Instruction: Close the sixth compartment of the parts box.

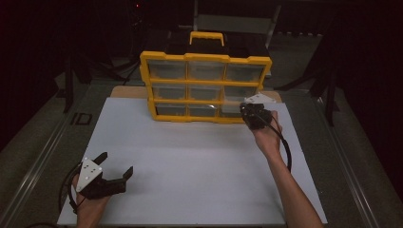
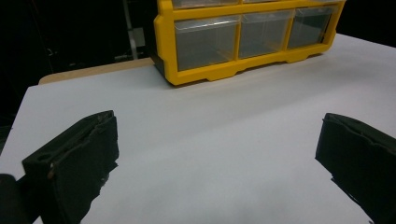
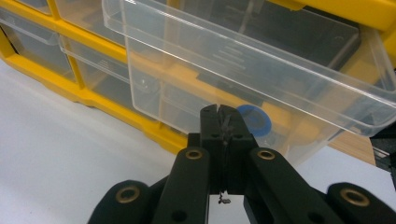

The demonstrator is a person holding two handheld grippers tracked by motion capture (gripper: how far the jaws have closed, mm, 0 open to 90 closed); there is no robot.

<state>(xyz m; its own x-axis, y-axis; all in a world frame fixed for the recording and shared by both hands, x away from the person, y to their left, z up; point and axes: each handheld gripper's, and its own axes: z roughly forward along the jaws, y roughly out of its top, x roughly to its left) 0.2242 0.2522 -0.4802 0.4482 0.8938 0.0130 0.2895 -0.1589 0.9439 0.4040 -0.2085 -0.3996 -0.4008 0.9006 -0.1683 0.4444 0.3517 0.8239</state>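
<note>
A yellow organizer [image 1: 205, 58] with several clear drawers stands upright at the far side of the white board [image 1: 190, 156]. One clear drawer [image 3: 243, 65] at its right side, seen in the high view as the drawer [image 1: 231, 103], is pulled partway out. A blue ring [image 3: 255, 122] lies inside it. My right gripper [image 1: 248, 110] is at the drawer's front, jaws shut together on its front lip [image 3: 219, 111]. My left gripper [image 1: 115, 164] rests low at the near left of the board, jaws wide open with nothing between them [image 2: 219, 140]. The organizer's bottom row [image 2: 210, 42] lies ahead of it.
The organizer has a yellow carry handle [image 1: 206, 36] on top. A wooden tabletop edge [image 2: 93, 70] shows beyond the board's far left corner. A cable [image 1: 286, 152] trails from the right gripper along the forearm. Dark floor and metal rails surround the table.
</note>
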